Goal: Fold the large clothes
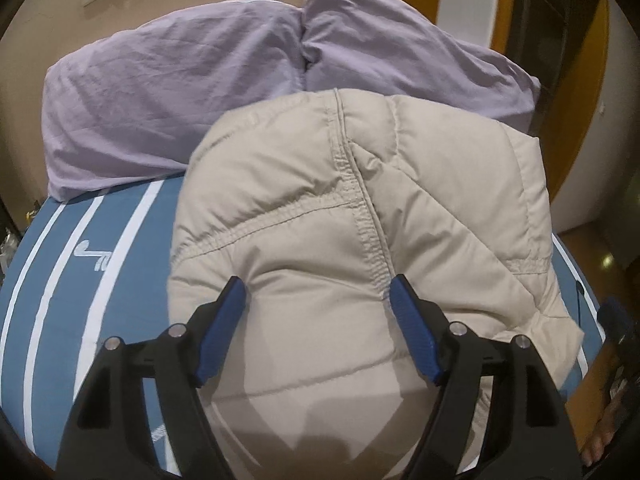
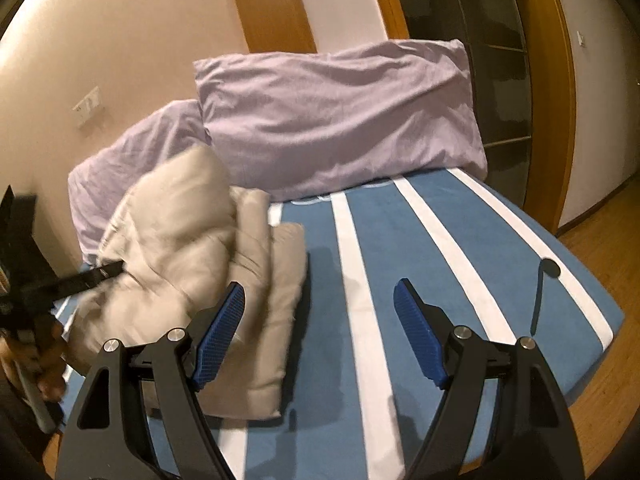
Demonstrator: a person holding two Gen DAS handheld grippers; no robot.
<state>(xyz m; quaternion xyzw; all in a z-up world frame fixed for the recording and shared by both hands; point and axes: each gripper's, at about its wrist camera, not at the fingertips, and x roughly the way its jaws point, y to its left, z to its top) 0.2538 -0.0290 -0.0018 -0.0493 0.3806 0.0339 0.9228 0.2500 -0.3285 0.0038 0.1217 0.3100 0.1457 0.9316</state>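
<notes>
The puffy coat [image 1: 352, 216] is lying almost folded on the bed [image 2: 440, 248], and the left gripper [image 1: 318, 300] and right gripper [image 2: 320, 300] are both hanging wide open, holding nothing.

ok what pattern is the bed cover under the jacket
Blue with white stripes: the bed cover shows best in the right wrist view, under the beige jacket.

Right gripper [image 2: 318, 300], jaws spread wide over the blue-and-white striped bed [image 2: 420, 248]. Folded beige padded jacket [image 2: 208, 256] lies left of the claw, behind its left fingertip. Two lilac pillows [image 2: 340, 120] lie beyond. Left gripper [image 2: 108, 269] touches the jacket's far-left side.
</notes>
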